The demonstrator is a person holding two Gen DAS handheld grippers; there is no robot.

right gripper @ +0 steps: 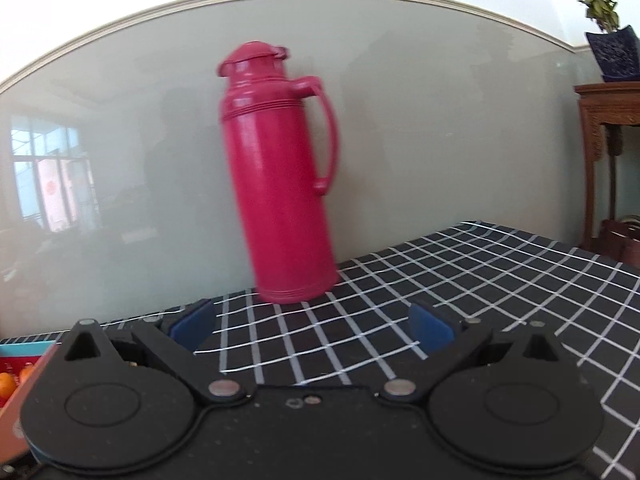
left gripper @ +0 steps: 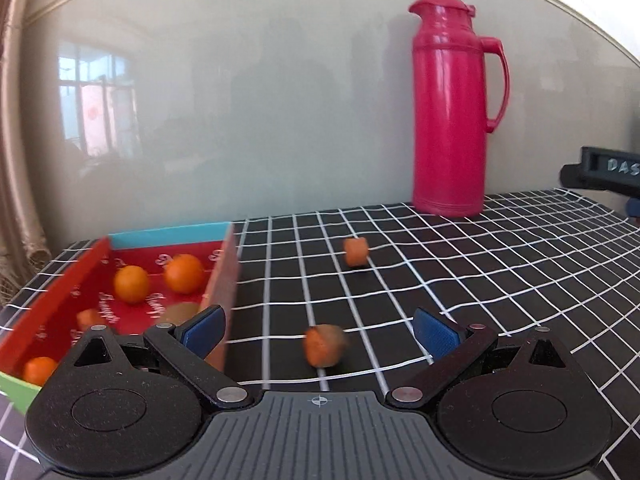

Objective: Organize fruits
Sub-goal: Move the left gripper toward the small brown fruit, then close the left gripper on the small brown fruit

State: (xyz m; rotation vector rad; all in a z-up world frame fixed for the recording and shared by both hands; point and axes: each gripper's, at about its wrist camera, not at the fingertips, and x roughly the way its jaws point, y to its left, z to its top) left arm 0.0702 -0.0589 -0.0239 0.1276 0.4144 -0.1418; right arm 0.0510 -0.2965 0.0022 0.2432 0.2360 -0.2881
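On the table (left gripper: 460, 280): both tongs wide open, empty.
Left tongs (left gripper: 318, 332) bracket a blurred fruit (left gripper: 324, 345); right tongs (right gripper: 312, 326) face the thermos (right gripper: 280, 184).

The tall pink plastic flask (right gripper: 280, 184) looks smooth and a little glossy. The black cloth with white grid lines (left gripper: 460, 272) is matt. The red cardboard box (left gripper: 64, 300) seems smooth, the round orange fruits (left gripper: 184, 273) slightly shiny.

Bright daylight, motion blur, fisheye warping.
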